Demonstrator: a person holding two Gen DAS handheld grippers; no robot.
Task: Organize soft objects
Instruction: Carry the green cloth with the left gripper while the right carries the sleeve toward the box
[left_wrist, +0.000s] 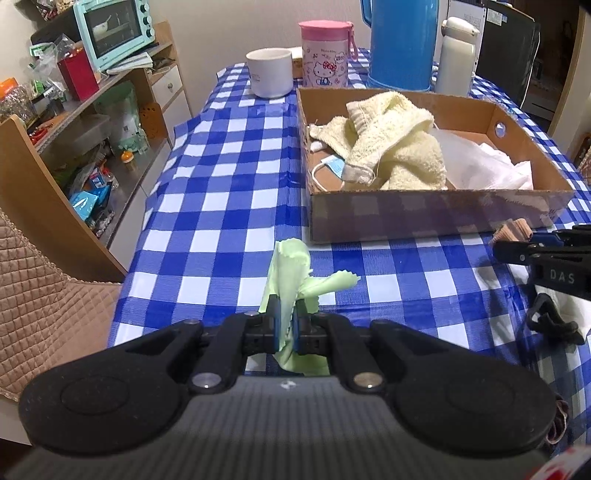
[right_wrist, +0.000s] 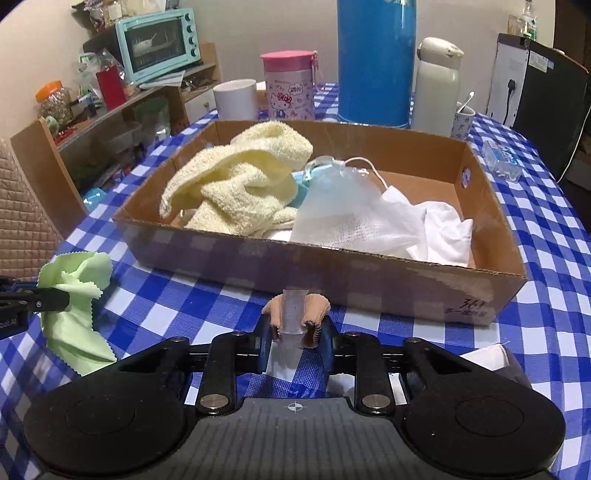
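Pale green cloth (left_wrist: 291, 280) with zigzag-cut edges, pinched between the pressed-together fingers of the left gripper (left_wrist: 286, 321), held above the near part of the counter (left_wrist: 221, 184) covered in blue-and-white check. Beside it, to the right, a small tan, ridged soft item with a clear strip over it (right_wrist: 297, 315), what exactly cannot be told, squeezed between the fingers of the right gripper (right_wrist: 295, 332), just in front of the near wall of a shallow cardboard box (right_wrist: 369, 280). Already inside the box: a crumpled cream towel (right_wrist: 243, 177) toward the left end, a blue face mask (left_wrist: 334, 164) partly under it, a white mesh bag (right_wrist: 343, 210) in the middle, white fabric (right_wrist: 443, 225) toward the right end. Task seemingly well along, judging by the filled box; both held pieces not yet dropped in. Something white and flat at the near right edge of the counter, partly hidden, perhaps left to sort. Behind the box, along the far edge: white mug (left_wrist: 269, 72), pink-lidded cup (left_wrist: 325, 55), tall blue flask (left_wrist: 402, 44), white bottle (left_wrist: 456, 59).
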